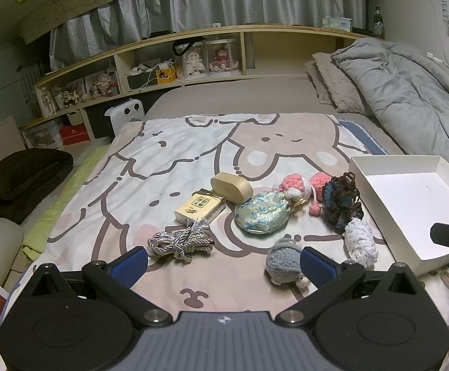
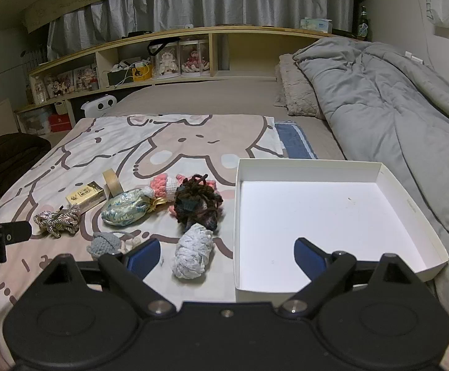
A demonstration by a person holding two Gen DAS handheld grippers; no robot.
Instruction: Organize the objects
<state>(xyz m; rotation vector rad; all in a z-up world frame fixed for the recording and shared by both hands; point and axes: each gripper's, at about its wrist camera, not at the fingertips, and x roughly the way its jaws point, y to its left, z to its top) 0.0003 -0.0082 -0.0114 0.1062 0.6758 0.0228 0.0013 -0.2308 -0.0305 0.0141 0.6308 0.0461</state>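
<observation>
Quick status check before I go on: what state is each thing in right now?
White box: open, empty.
Left gripper: open, holding nothing.
Right gripper: open, holding nothing.
Silk pouch: lying on blanket, outside box.
White yarn bundle: on blanket, beside box.

My left gripper (image 1: 223, 263) hung with jaws wide apart above a cartoon-printed blanket (image 1: 168, 167), where small yarn bundles lay beside an empty shallow white cardboard tray (image 1: 410, 194).
</observation>
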